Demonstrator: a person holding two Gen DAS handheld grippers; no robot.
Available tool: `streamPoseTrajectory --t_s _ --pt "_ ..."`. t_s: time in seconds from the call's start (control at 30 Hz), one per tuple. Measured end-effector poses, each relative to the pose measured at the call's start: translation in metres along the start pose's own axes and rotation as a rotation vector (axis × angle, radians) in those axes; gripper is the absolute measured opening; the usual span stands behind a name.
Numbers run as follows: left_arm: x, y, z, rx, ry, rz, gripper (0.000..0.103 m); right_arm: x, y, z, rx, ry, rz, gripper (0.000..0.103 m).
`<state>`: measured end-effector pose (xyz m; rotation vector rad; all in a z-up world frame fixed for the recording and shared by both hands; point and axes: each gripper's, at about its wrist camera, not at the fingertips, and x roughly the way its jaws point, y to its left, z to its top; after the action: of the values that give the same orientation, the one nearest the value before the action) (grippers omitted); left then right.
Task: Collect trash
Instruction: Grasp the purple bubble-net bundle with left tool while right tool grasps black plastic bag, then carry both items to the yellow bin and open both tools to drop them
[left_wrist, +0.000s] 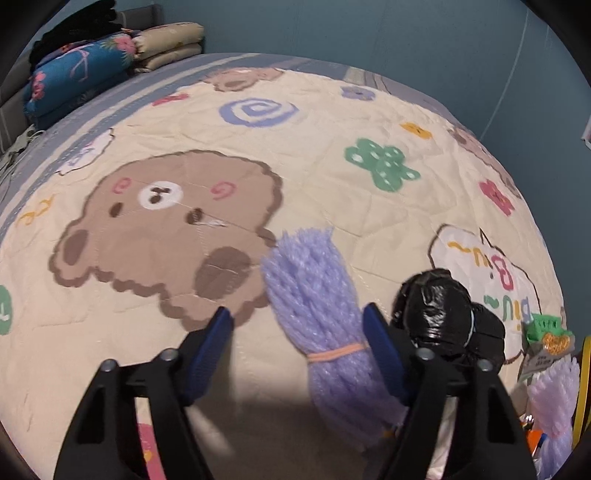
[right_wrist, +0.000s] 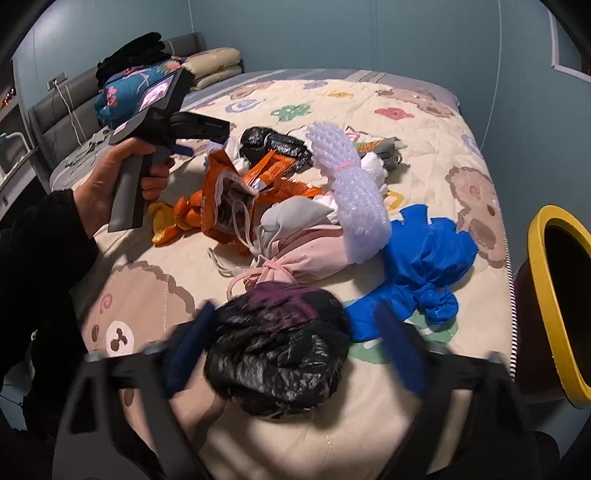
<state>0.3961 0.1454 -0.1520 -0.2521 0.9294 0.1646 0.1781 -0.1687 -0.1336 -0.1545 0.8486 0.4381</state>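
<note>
The left gripper (left_wrist: 299, 321) points steeply down at the bed (left_wrist: 317, 122), its two blue pads apart. A purple foam net bundle (left_wrist: 314, 302), tied with an orange rubber band (left_wrist: 338, 352), lies between them. The right pad (left_wrist: 380, 343) sits against the bundle's edge; the left pad (left_wrist: 212, 343) stands clear of it with bedcover showing in the gap. The claw is therefore released, not clamped. Just beyond the right pad lies a black plastic bag roll (left_wrist: 443, 314) on the cover.

From the right wrist view, the person's left hand (right_wrist: 110, 184) is wrapped around the grey handle of the left tool, forearm in a dark sleeve (right_wrist: 40, 251), wrist angled so the tool tips down over the pile.

The right gripper (right_wrist: 295, 343) also tilts down. A crumpled black bag (right_wrist: 277, 350) sits between its blurred blue pads. The left pad appears against the bag; the right pad stands apart, beside a blue plastic bag (right_wrist: 424, 266). Whether it grips cannot be told for certain; the jaws read as released.

The trash lies heaped mid-bed: an orange wrapper (right_wrist: 236, 192), orange peel (right_wrist: 177, 218), a pink cloth bundle (right_wrist: 306, 254), and a second white foam net (right_wrist: 351, 195). A bin with a yellow rim (right_wrist: 543, 295) stands at the bed's right edge.
</note>
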Motion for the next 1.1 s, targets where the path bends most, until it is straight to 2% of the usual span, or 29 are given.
streamPoseTrajectory --t_s 0.07,0.13,0.33,0.43,0.67,0.93,1.1 --pt "0.004 -0.003 -0.001 0.011 0.008 -0.027 0.052 0.005 0.000 -0.001 -0.003 0.017 -0.001 0.056" --pt "0.007 -0.004 -0.003 0.021 0.014 -0.060 0.045 0.008 -0.002 -0.001 -0.006 0.027 0.004 0.051" --pt "0.006 -0.002 -0.005 0.011 0.012 -0.126 0.033 0.009 -0.006 -0.001 0.007 0.018 0.035 0.042" --pt "-0.002 0.003 -0.004 -0.022 0.004 -0.167 0.032 0.004 -0.006 0.001 0.009 -0.005 0.072 0.039" --pt "-0.039 0.006 -0.003 -0.025 -0.056 -0.189 0.032 -0.021 -0.005 0.005 -0.014 -0.125 0.112 0.038" --pt "-0.105 0.012 -0.013 -0.002 -0.144 -0.196 0.032 -0.035 -0.014 0.009 0.066 -0.113 0.133 0.038" --pt "-0.150 0.003 -0.022 0.034 -0.193 -0.217 0.032 -0.052 -0.023 0.012 0.148 -0.095 0.203 0.038"
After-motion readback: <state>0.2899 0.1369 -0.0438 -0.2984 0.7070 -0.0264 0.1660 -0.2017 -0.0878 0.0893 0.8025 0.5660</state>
